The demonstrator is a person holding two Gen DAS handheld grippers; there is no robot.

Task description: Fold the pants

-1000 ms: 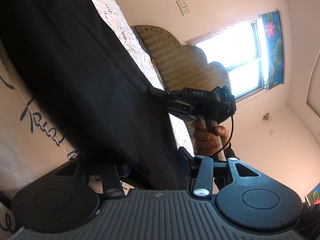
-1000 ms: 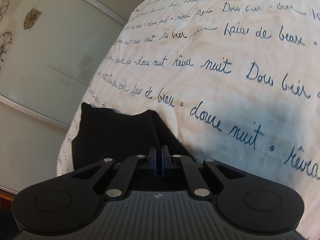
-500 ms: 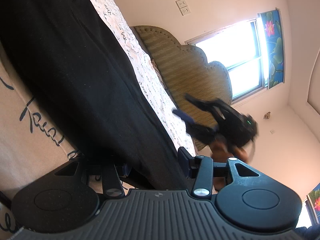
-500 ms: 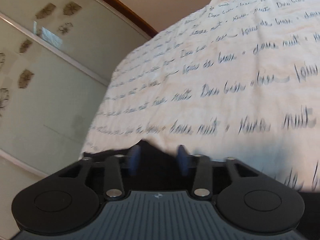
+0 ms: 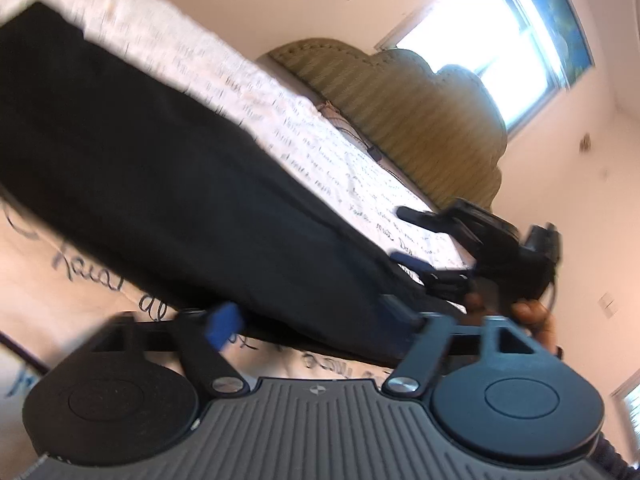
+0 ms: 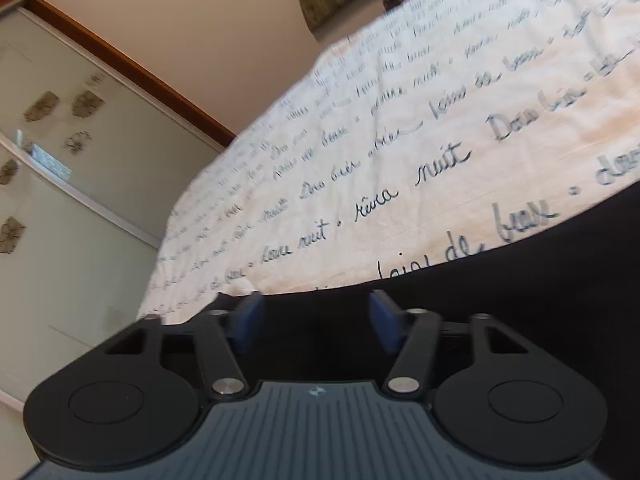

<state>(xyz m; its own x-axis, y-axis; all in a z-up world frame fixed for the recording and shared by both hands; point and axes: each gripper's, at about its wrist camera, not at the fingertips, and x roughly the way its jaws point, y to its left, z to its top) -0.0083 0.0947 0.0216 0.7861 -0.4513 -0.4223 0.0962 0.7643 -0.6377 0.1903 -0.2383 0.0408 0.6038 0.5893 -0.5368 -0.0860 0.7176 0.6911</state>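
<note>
The black pants [image 5: 168,168] lie flat on the bed [image 6: 440,128] as one long narrow band, so the lengthwise fold looks done; the crosswise folds are probably left; the left tool [image 5: 308,316] is spread wide around the near end, gripping nothing; the right tool [image 6: 314,316] is likewise released above the cloth's edge.

- Black pants [image 5: 168,168]: matt woven cloth, smooth and flat.
- Cream bedsheet with dark script print [image 6: 420,132]: soft matt cotton-like cloth, lightly creased.
- Olive scalloped headboard [image 5: 404,108]: ribbed, textured upholstery.
- Left gripper [image 5: 308,320]: matt black plastic, ridged grey housing, shiny metal pivot pins, blue pads [image 5: 222,324].
</note>
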